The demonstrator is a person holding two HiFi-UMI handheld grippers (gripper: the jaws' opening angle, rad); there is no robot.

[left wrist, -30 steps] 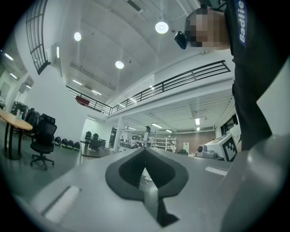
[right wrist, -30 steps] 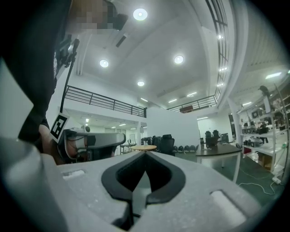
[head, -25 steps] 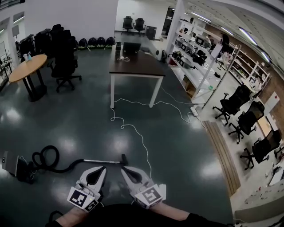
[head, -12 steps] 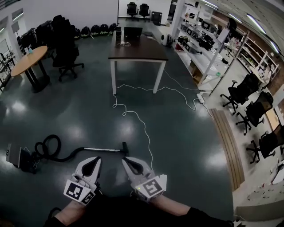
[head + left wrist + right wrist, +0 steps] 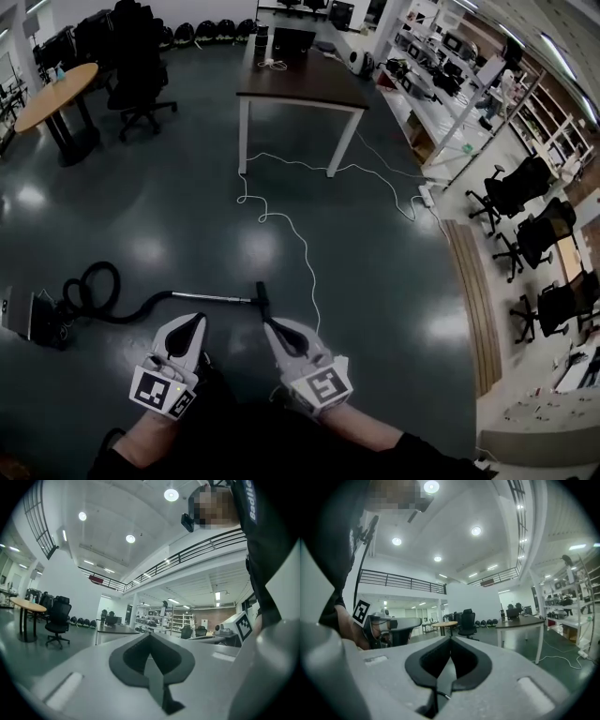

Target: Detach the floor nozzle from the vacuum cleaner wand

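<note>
Over the floor (image 5: 375, 281), left gripper (image 5: 193, 322) and right gripper (image 5: 274, 328) are hovering closed, empty; unopened, they risk shoving the apparent floor nozzle (image 5: 262, 293)

At the right end of the wand (image 5: 214, 298), the floor nozzle (image 5: 261, 295) is a small dark shape, too small to show its joint with the wand. Its near end meets the tip of the right claw (image 5: 270, 326), so touching or apart cannot be told. Off the wand's left end, past the hose (image 5: 89, 286), the vacuum cleaner body (image 5: 17, 314) is cut by the picture's left edge. Below the wand the person's forearms (image 5: 150, 442) run off the bottom edge, and the left claw (image 5: 190, 322) and right claw fill the low part of their own gripper views, hiding most of the floor (image 5: 187, 216).
</note>
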